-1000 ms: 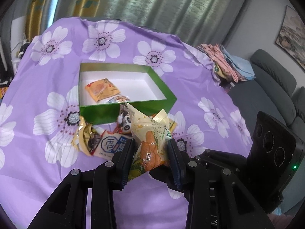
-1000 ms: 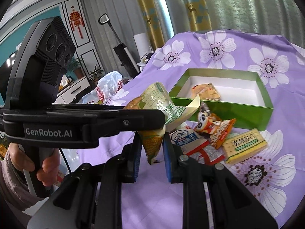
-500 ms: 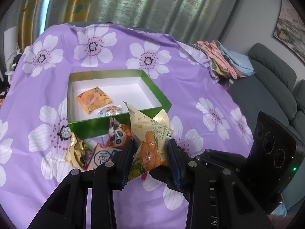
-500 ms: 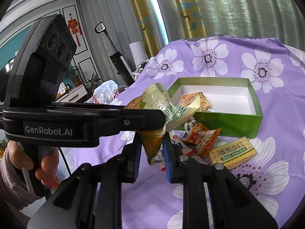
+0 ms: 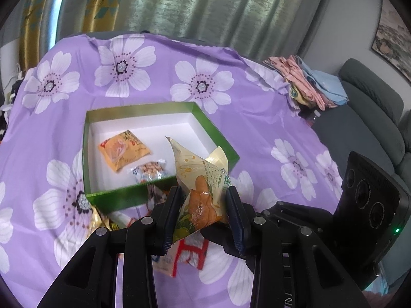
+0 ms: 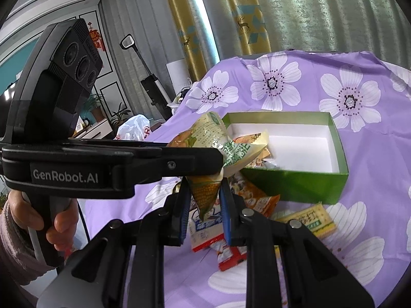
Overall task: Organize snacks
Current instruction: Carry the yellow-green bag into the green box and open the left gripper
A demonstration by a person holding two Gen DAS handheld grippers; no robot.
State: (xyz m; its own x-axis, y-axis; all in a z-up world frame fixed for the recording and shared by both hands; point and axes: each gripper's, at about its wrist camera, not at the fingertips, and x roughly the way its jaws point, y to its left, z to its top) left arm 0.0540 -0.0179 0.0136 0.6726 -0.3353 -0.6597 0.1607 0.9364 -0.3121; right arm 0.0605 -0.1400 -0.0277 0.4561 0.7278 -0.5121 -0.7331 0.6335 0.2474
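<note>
Jaws of both grippers, left (image 5: 203, 211) and right (image 6: 203, 206), are pinching one pouch (image 5: 203, 179) over the near wall of the box (image 5: 218, 131). Loose snacks (image 6: 305, 222) are lying on the table before it, mostly hidden behind the jaws; two packets (image 5: 123, 148) are sitting inside.

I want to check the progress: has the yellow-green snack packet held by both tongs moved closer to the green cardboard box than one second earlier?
Yes. The yellow-green snack packet has moved toward the green cardboard box; its tip now overlaps the box's front wall.
</note>
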